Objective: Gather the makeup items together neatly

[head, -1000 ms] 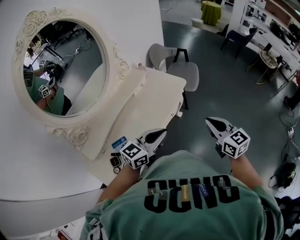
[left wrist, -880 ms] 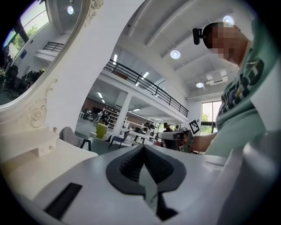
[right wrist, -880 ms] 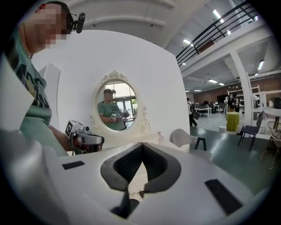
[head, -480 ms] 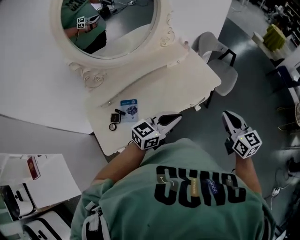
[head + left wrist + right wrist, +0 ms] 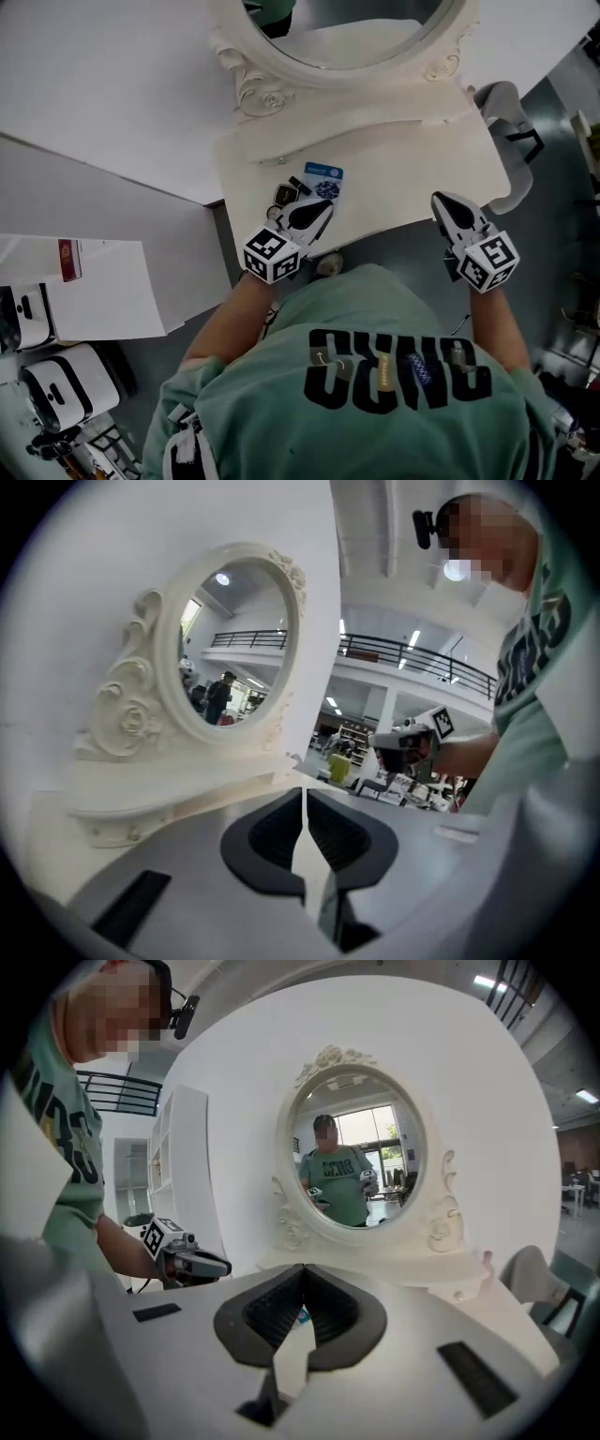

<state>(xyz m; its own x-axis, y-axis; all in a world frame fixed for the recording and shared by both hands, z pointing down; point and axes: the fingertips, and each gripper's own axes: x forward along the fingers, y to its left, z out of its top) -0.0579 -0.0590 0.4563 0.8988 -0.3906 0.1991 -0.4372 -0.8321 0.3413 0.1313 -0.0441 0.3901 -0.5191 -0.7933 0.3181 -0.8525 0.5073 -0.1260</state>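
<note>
Head view, makeup items: a blue packet (image 5: 325, 180), a small black stick (image 5: 299, 185), a dark square compact (image 5: 284, 195) and a small round piece (image 5: 274, 213) lie loosely near one another at the left front of the cream vanity table (image 5: 412, 178), below the oval mirror (image 5: 356, 56).
Head view, grippers: the left gripper (image 5: 324, 207) hovers just beside the items. The right gripper (image 5: 444, 202) hangs over the table's front edge, well apart from them.
Head view, step: this looks like the approach, with nothing gathered yet. The next move calls for parting the left jaws and lowering onto the nearest piece.
Head view, writing: the packet's print is too small to read, and the green shirt's black letters show upside down and cannot be read surely.
Left gripper view, jaws: pressed together with nothing between them.
Right gripper view, jaws: together and empty. A sliver of blue, probably the packet, shows just past them.
</note>
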